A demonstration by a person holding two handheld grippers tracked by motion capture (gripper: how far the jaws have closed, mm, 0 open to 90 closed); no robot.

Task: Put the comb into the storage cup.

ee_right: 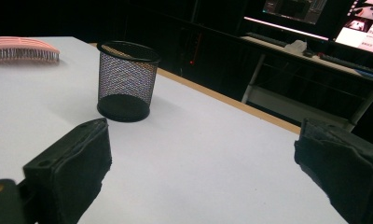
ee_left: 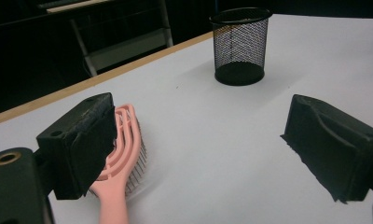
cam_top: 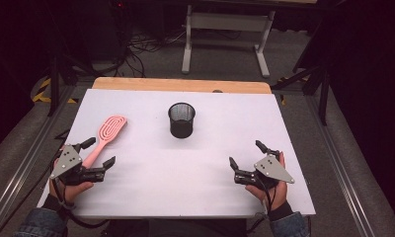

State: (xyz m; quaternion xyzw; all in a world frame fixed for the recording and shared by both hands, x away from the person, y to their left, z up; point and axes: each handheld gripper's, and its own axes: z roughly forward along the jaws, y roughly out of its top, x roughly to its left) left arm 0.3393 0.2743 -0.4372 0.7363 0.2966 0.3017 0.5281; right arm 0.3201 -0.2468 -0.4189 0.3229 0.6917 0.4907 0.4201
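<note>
Pink brush (cam_top: 106, 134) near surface's left edge; left hand-held gripper (cam_top: 100, 152) released astride handle, off-centre closing may skid it.

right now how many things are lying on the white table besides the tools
2. A pink brush lies at the left, its handle between the open left tool's jaws. A black mesh cup stands upright near the middle, toward the far edge. Nothing seems hidden.

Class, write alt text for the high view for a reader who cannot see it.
A person's left gripper, jaws open, straddles the handle of a pink hairbrush lying on a white table. A black mesh cup stands upright mid-table; the right gripper rests open, apart from both.
</note>
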